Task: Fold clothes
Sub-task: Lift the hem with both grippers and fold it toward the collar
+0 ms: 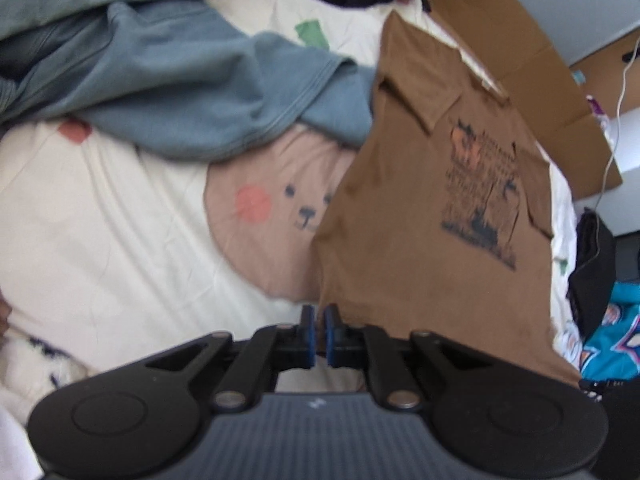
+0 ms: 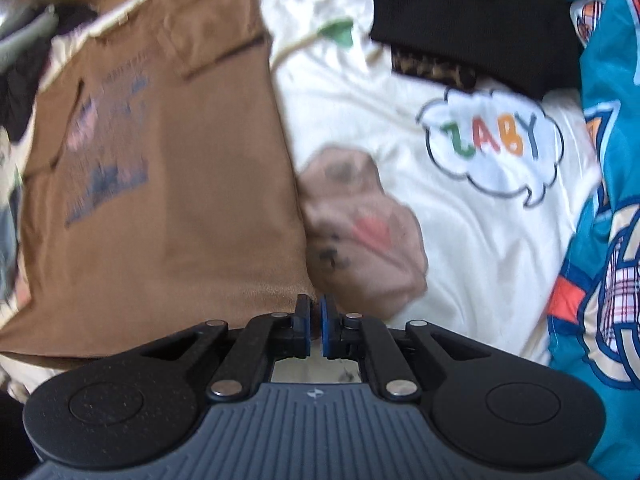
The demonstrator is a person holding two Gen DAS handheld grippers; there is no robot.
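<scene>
Left gripper (image 1: 319, 312) and right gripper (image 2: 315, 304), each with jaws pinched together on a bottom-hem corner of the brown T-shirt (image 1: 420, 208), which hangs stretched between them above the cream bed sheet (image 1: 100, 220). The hem itself is blurred, so the exact bite is probably at the corners. A blue sweatshirt (image 1: 180, 80) crowds the shirt's left edge; cardboard (image 1: 520, 40) borders the far side. Bare sheet lies open right of the shirt, toward the teal garment (image 2: 608, 160).
</scene>
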